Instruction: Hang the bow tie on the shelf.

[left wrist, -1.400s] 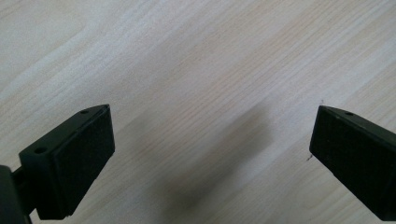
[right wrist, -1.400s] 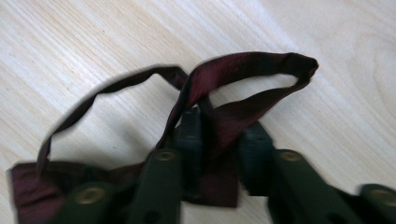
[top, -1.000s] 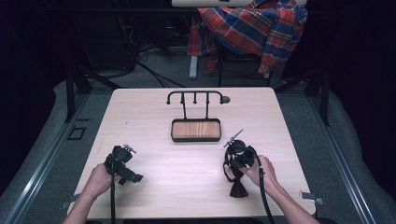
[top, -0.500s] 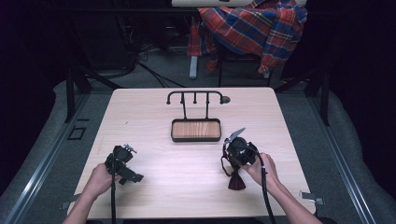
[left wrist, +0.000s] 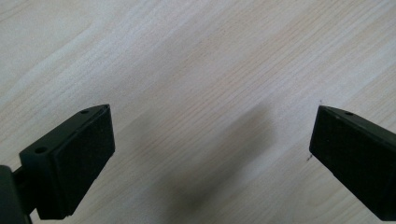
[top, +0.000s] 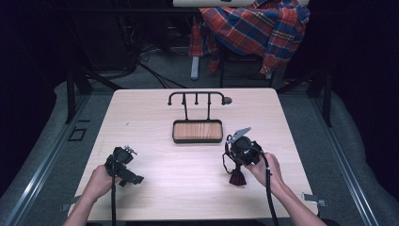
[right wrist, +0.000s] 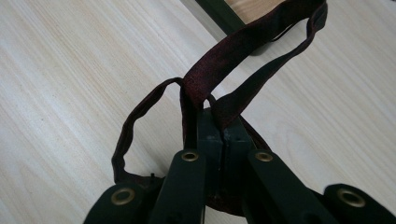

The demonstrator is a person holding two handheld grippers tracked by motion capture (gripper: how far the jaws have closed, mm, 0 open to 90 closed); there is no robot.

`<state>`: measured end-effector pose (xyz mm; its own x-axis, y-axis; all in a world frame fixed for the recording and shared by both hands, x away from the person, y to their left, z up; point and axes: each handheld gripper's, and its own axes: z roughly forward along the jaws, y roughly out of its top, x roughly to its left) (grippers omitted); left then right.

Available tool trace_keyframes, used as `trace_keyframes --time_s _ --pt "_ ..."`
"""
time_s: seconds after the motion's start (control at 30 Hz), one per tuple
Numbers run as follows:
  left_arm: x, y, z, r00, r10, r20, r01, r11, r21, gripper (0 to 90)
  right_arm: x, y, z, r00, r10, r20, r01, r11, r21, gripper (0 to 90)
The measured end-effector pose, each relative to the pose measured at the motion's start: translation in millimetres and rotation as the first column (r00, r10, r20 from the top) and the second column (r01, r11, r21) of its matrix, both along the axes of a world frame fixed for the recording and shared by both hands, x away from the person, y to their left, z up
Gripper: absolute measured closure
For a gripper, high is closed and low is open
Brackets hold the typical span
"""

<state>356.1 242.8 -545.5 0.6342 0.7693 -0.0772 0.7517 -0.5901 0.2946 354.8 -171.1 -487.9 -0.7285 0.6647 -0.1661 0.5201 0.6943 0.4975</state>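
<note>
The right hand-held gripper (top: pixel 231 149) is clenched on a dark red strap (right wrist: pixel 243 46); its bag (top: pixel 237 177) hangs at six o'clock below. The left hand-held gripper (left wrist: pixel 210 154) is released over the surface (top: pixel 179 165).

The pale table top (top: pixel 155 117) was light wood grain, smooth and matt. The dark red strap bag (right wrist: pixel 219 74) looked like woven cloth — finely textured, dull. The right gripper (right wrist: pixel 223 133) was matt black plastic with brass-coloured rivets; the small black-rimmed tray (top: pixel 197 140) showed a warm wood floor — its frame dull metal.
</note>
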Motion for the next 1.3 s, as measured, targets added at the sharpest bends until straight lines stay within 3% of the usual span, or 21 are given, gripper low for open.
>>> trace_keyframes --time_s 0.2,0.67,0.9,1.3 --pt "-0.5 0.4 -0.5 0.9999 -0.011 0.004 0.011 0.9999 0.006 0.1 1.2 1.6 7.9 0.9995 -0.006 0.030 0.005 0.999 0.035 88.4" --pt "0.5 -0.8 0.1 0.9997 -0.008 0.024 0.008 1.0000 0.000 0.1 8.3 -4.4 16.5 0.9965 -0.036 0.076 0.031 0.998 0.060 88.6" --pt "3.8 0.5 3.9 0.9980 0.009 0.063 -0.008 0.9999 -0.010 0.1 15.0 -1.0 15.9 0.9956 -0.040 0.085 0.035 0.998 0.060 88.6" --pt "1.9 -2.7 8.1 0.9929 0.007 0.119 -0.009 0.9999 0.013 0.2 22.8 9.8 18.2 0.9944 -0.032 0.101 0.025 0.997 0.071 88.6"
